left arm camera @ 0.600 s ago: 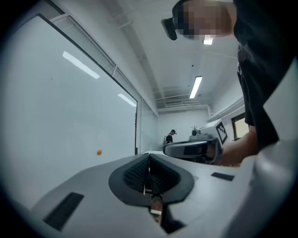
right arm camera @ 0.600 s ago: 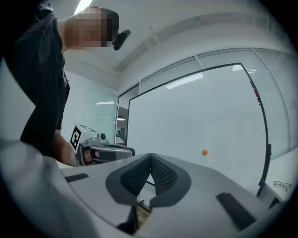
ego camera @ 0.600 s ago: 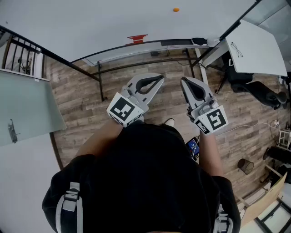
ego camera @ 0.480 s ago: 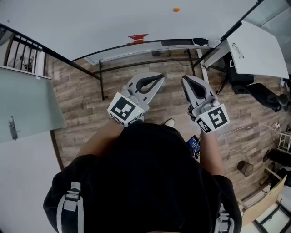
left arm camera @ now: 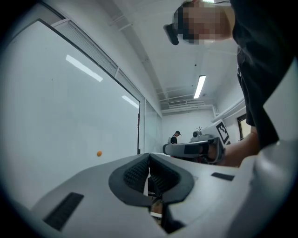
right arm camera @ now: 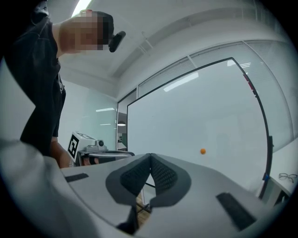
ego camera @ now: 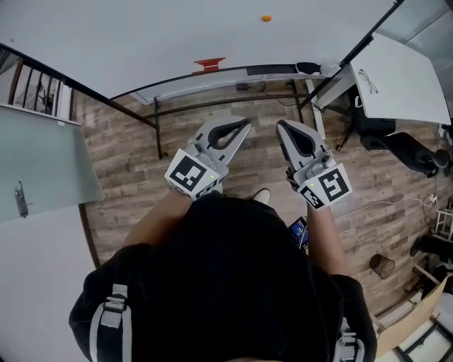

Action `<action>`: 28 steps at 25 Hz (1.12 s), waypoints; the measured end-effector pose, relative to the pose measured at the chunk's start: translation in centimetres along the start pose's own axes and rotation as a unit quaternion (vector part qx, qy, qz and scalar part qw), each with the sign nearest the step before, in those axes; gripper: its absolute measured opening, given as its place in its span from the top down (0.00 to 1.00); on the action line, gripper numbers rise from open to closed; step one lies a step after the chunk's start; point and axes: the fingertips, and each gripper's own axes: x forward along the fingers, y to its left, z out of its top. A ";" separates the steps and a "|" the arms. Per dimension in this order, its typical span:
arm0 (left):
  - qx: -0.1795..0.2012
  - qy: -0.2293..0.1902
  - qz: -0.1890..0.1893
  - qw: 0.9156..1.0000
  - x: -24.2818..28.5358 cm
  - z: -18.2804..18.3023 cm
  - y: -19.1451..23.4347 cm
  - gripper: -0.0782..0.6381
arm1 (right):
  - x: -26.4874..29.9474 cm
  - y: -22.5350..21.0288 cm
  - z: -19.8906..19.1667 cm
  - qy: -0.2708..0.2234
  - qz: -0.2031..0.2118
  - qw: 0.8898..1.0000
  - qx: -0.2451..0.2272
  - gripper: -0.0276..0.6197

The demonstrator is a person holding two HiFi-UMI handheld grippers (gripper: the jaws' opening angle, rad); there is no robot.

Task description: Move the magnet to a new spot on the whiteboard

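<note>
Both idle, nothing grabbed yet. Left hand-held gripper (ego camera: 244,124) has its jaws pressed together with nothing between the pads. Right hand-held gripper (ego camera: 281,125) is the same: tips meeting, empty. Both are held level in front of the person, side by side, pointing at the whiteboard (ego camera: 141,35).

Magnet (ego camera: 265,18) is a small orange dot stuck on the whiteboard face, well above the board's tray (ego camera: 226,74) and well apart from both sets of tips. A red item (ego camera: 210,63) sits on the tray and isn't part of this.

My read is that this is the approach phase and the task hasn't started.

How I'd do it:
- Use the right one. In the head view the magnet sits a bit nearer its line than the left's.
- Open the jaws before closing in. Shut tips would just poke the magnet and skid it.
- Come in square to the board, pads either side of the magnet's rim, tips just short of the board face.
- It's a small target with little rim to bite, so close slowly and centre it in the pads.
- Pull straight off rather than dragging, to avoid scuffing the board or twisting the magnet out of the pads.
- Set it flat on a bare patch well apart from the present spot, let it seat, then open up.

Keep the left one clear of the path.
</note>
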 end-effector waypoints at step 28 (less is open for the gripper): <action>0.025 0.003 0.090 0.996 4.5 0.2 -3.3 0.88 | -5.6 -5.3 0.8 -0.021 0.016 1.000 -0.010 0.96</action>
